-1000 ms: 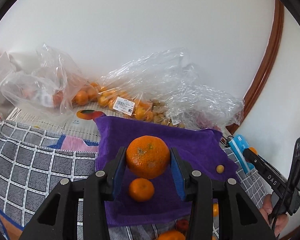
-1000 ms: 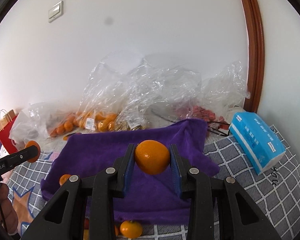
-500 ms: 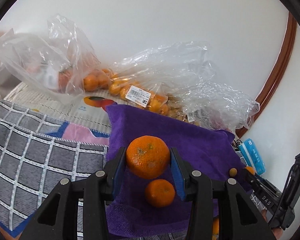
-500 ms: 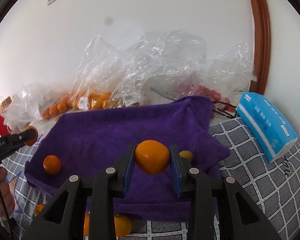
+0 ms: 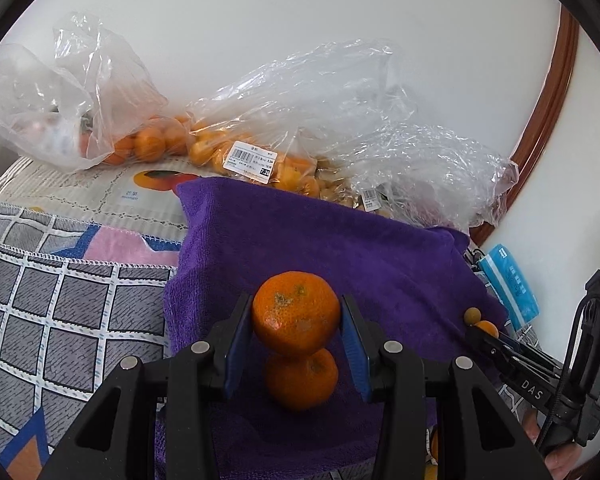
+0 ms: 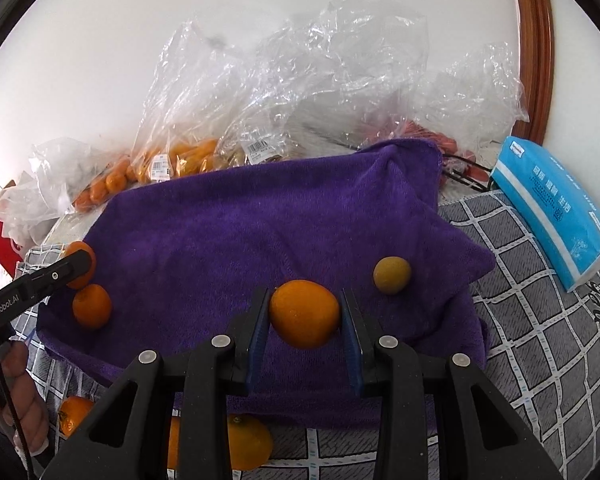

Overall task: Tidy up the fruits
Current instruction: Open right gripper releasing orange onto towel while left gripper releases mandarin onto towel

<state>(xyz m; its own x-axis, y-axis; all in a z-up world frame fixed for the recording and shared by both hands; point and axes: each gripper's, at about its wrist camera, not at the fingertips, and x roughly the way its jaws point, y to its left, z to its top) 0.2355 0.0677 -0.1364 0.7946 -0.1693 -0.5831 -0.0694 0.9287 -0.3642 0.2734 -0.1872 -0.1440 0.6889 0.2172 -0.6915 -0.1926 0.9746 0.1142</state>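
Left hand-held gripper clamps a speckled mandarin above the purple towel, directly over a second mandarin lying there. Right hand-held gripper pinches a smooth orange fruit over the same towel, near a small yellowish fruit.
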